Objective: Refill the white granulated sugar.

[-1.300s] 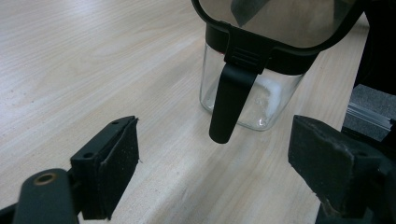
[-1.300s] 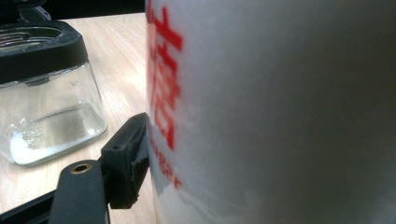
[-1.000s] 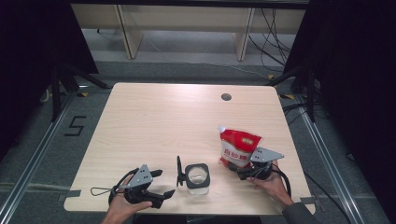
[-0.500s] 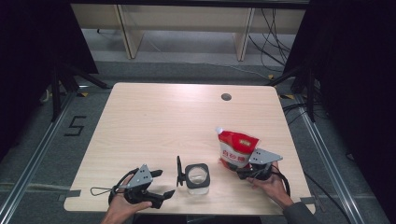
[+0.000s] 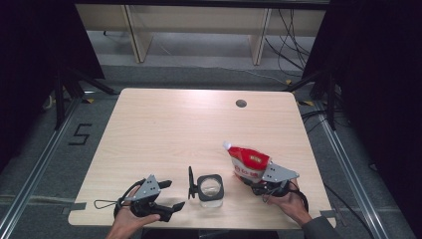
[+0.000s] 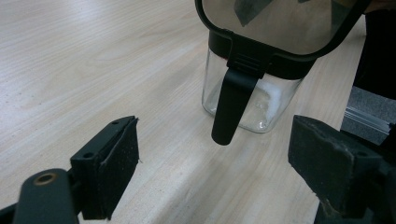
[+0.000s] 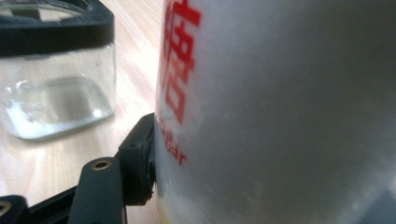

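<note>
A red and white pouch [image 5: 249,162] with red print [image 7: 280,116] leans up and to the left at the table's front right. My right gripper [image 5: 250,179] has it at its lower end; the jaws have just been closing with the pouch between them, and one pad [image 7: 142,158] presses on its side. A square glass jar [image 5: 211,189] with a black rim stands at front centre, its hinged lid [image 5: 190,182] swung open to the left. In front of it my left gripper [image 5: 171,195] stands open with nothing between its pads [image 6: 116,158], pointing at the jar [image 6: 252,102] and its latch.
The light wooden table [image 5: 174,129] has a round cable hole [image 5: 241,103] at the far right. Metal floor rails run along both sides, and a shelf with cables stands behind the table.
The pouch stood upright and now leans up-left, its top shifted left. The right gripper's jaws drew in onto its base. The left gripper, jar and lid have not moved.
</note>
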Available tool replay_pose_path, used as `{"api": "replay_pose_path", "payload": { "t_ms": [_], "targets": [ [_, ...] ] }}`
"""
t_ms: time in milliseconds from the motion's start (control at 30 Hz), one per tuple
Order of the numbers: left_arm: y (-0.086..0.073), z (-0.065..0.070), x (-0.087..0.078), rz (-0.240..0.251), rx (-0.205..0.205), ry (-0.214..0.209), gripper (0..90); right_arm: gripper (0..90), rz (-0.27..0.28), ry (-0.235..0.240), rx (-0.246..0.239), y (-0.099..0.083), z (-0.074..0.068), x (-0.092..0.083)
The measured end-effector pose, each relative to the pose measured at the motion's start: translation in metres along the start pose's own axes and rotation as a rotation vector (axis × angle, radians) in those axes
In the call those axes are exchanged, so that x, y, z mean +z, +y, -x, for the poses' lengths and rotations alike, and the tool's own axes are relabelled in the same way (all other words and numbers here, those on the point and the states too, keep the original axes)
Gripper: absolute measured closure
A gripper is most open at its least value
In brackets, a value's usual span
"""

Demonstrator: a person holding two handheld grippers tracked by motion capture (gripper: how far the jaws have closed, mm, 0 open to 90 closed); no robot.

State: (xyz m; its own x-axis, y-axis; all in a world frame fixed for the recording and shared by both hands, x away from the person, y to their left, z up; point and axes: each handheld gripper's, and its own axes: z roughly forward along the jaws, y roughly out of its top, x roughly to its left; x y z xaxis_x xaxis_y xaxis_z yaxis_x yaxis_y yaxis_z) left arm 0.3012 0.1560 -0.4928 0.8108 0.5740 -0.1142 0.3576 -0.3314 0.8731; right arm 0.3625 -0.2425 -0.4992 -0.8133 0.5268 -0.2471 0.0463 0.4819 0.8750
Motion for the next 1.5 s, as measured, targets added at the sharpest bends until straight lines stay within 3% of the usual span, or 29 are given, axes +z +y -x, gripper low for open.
{"api": "replay_pose_path", "payload": {
  "t_ms": [33,100,200,300,333,367,433,667,733,967,1100,1133,1167,1200,1233,1300,1400,1433,1467,1500],
  "targets": [
    [0.0,0.0,0.0,0.004,0.007,0.002,15.8,37.9,0.0,-0.009,-0.034,0.002,0.0,-0.001],
    [0.0,-0.002,-0.002,-0.008,0.028,0.002,15.8,37.9,0.008,-0.012,-0.042,0.004,-0.003,-0.006],
    [0.0,-0.001,-0.003,0.0,0.003,0.014,15.8,37.9,0.007,-0.027,-0.083,0.01,-0.006,-0.014],
    [0.0,-0.004,-0.003,-0.001,0.028,0.005,15.8,38.0,0.01,-0.054,-0.119,0.015,-0.013,-0.023],
    [0.0,-0.004,-0.003,-0.002,0.025,0.005,15.8,38.0,-0.003,-0.058,-0.148,0.017,-0.016,-0.026],
    [-0.001,-0.002,-0.003,-0.005,-0.005,0.018,15.8,38.1,-0.017,-0.073,-0.177,0.019,-0.018,-0.029],
    [-0.001,-0.001,-0.002,0.002,-0.013,0.018,15.8,38.1,-0.026,-0.091,-0.197,0.02,-0.022,-0.035],
    [-0.001,-0.002,-0.002,-0.011,-0.004,0.015,15.8,38.2,-0.094,-0.181,-0.343,0.024,-0.031,-0.052],
    [-0.001,-0.003,-0.002,-0.01,-0.006,0.017,15.8,38.2,-0.095,-0.189,-0.353,0.025,-0.034,-0.057],
    [-0.001,-0.003,-0.002,-0.015,-0.003,0.015,15.8,38.3,-0.155,-0.265,-0.487,0.029,-0.042,-0.067],
    [-0.001,-0.003,-0.003,-0.007,-0.002,0.025,15.8,38.4,-0.187,-0.284,-0.539,0.029,-0.048,-0.067],
    [-0.001,-0.003,-0.003,-0.008,-0.001,0.028,15.8,38.4,-0.196,-0.3,-0.511,0.027,-0.051,-0.067],
    [-0.001,-0.003,-0.003,-0.006,-0.001,0.028,15.8,38.4,-0.223,-0.316,-0.62,0.03,-0.049,-0.067],
    [-0.001,-0.003,-0.003,-0.005,-0.001,0.029,15.8,38.5,-0.205,-0.319,-0.665,0.029,-0.047,-0.066],
    [0.0,-0.003,-0.004,-0.008,0.012,0.028,15.8,38.5,-0.211,-0.323,-0.674,0.03,-0.048,-0.066],
    [-0.001,-0.003,-0.003,-0.006,-0.002,0.026,15.8,38.5,-0.225,-0.322,-0.68,0.031,-0.052,-0.066],
    [-0.001,-0.003,-0.003,-0.01,0.002,0.029,15.8,38.6,-0.239,-0.327,-0.729,0.032,-0.056,-0.064],
    [-0.001,-0.003,-0.003,-0.01,0.004,0.03,15.8,38.6,-0.267,-0.338,-0.682,0.031,-0.06,-0.065],
    [-0.001,-0.003,-0.002,-0.01,0.003,0.031,15.8,38.6,-0.276,-0.342,-0.667,0.031,-0.063,-0.064],
    [-0.001,-0.003,-0.003,-0.01,0.002,0.032,15.8,38.6,-0.276,-0.334,-0.698,0.031,-0.062,-0.063]
  ]
}}
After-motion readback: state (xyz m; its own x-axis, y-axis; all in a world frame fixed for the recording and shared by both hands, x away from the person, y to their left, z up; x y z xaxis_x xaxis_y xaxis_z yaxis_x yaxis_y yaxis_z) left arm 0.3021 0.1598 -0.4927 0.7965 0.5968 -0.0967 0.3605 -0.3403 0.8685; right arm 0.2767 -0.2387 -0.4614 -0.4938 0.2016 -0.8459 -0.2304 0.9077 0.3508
